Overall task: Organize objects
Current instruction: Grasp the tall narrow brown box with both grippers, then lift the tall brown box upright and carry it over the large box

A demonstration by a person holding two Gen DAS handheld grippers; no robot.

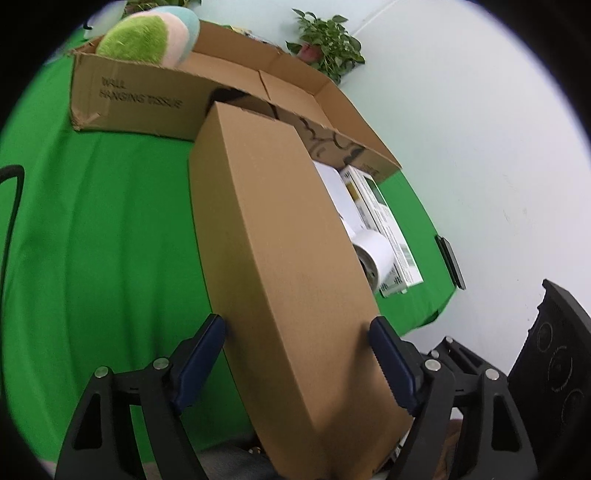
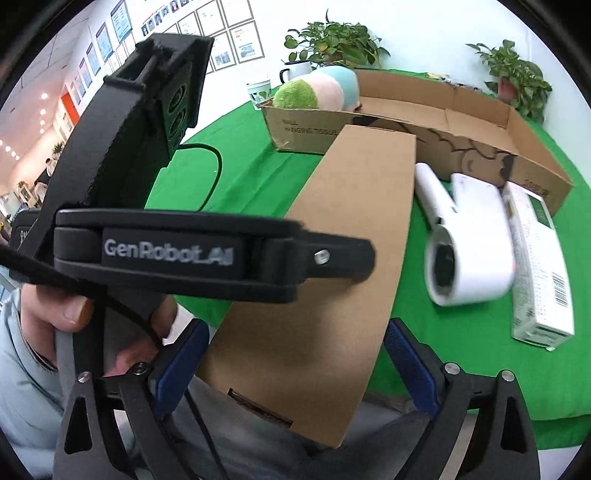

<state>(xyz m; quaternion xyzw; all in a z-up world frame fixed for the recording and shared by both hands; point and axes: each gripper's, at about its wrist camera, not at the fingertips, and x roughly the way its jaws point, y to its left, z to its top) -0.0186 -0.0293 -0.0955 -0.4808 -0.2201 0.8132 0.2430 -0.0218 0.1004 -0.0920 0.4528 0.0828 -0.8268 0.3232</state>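
Note:
A long plain brown cardboard box (image 1: 280, 258) is held in my left gripper (image 1: 299, 332), whose blue pads press its two long sides near the close end. The same box (image 2: 332, 266) shows in the right wrist view, raised over the green table. My right gripper (image 2: 295, 343) is open, its fingers either side of the box's near end without clearly touching it. The left gripper's black body (image 2: 207, 254) crosses in front. A large open carton (image 1: 147, 99) holds a pastel plush toy (image 1: 147, 35); both also show in the right wrist view, the carton (image 2: 480, 122) and the toy (image 2: 317, 92).
A white device with a round lens end (image 2: 469, 247) and a white-green product box (image 2: 539, 266) lie on the green cloth (image 1: 92, 229) right of the held box. A black cable (image 2: 218, 166) runs left. Potted plants (image 2: 332, 40) and mugs (image 2: 260, 92) stand at the back.

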